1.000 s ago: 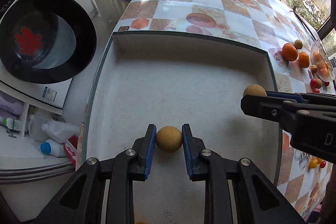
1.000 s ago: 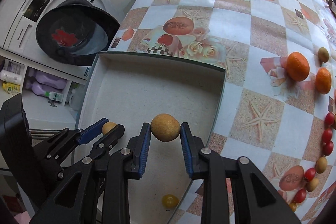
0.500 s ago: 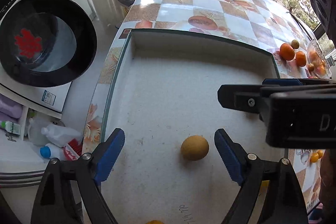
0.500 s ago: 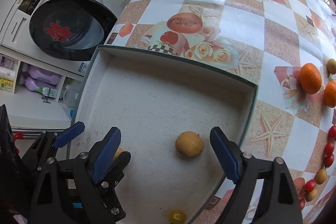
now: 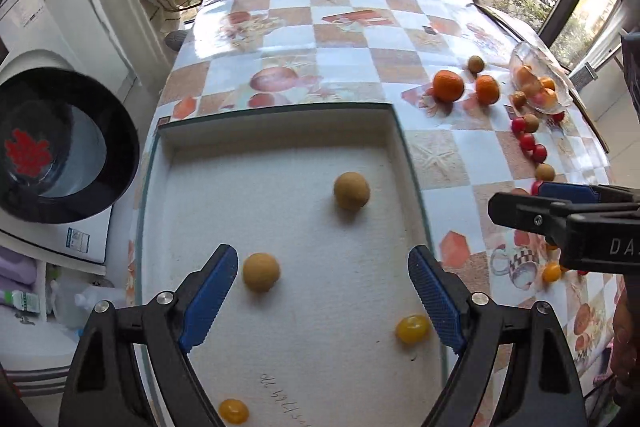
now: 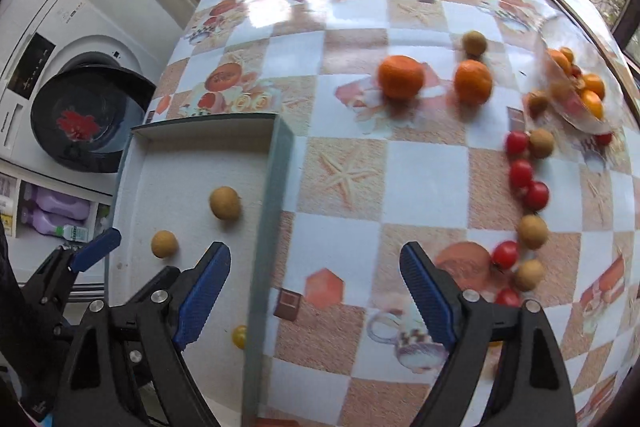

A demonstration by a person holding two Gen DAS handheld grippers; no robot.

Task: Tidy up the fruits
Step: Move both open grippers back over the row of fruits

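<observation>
A shallow white tray lies on the tiled table. Two tan longans rest in it, one near and one farther, along with two small yellow tomatoes. My left gripper hangs open over the tray, nothing between its fingers. My right gripper is open too, over the tablecloth just right of the tray's rim. Loose on the table are two oranges, red cherry tomatoes and more longans.
A clear bag holding more fruit lies at the table's far right. A washing machine with an open black door stands left of the table. Bottles sit on a shelf below it. The right gripper's finger shows at the left wrist view's right side.
Both grippers opened and let their longans go into the tray. Both then lifted away, and the right gripper swung right, out over the tablecloth.
</observation>
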